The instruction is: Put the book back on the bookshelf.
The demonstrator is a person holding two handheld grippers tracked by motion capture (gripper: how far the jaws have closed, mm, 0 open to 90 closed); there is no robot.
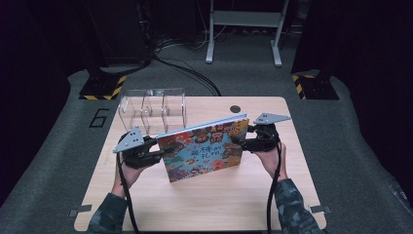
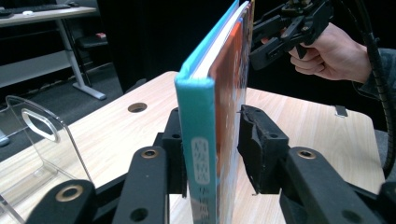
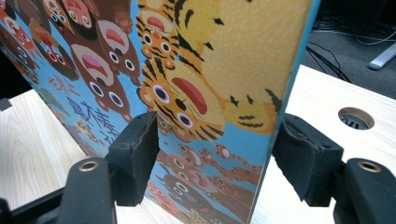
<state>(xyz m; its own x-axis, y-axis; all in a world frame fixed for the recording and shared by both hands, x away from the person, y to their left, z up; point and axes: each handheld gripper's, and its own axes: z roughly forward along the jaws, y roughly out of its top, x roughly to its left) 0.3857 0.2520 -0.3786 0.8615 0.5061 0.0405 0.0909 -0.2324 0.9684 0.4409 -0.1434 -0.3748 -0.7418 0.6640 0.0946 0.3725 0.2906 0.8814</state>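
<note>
A hardcover picture book (image 1: 207, 148) is standing upright on edge above the pale wood-grain table (image 1: 195, 200), its glossy cover crowded with cartoon animals and its teal cloth-like spine facing the left gripper (image 2: 212, 154). That gripper's matte black jaws are bracketing the spine end, one rubbery pad lying against the teal back, the other sitting just beside the cover. The right gripper (image 3: 215, 149) is straddling the book's opposite edge, jaws standing narrowly apart from both faces. A clear acrylic rack (image 1: 152, 109) with rounded cut-outs is resting behind the book.
</note>
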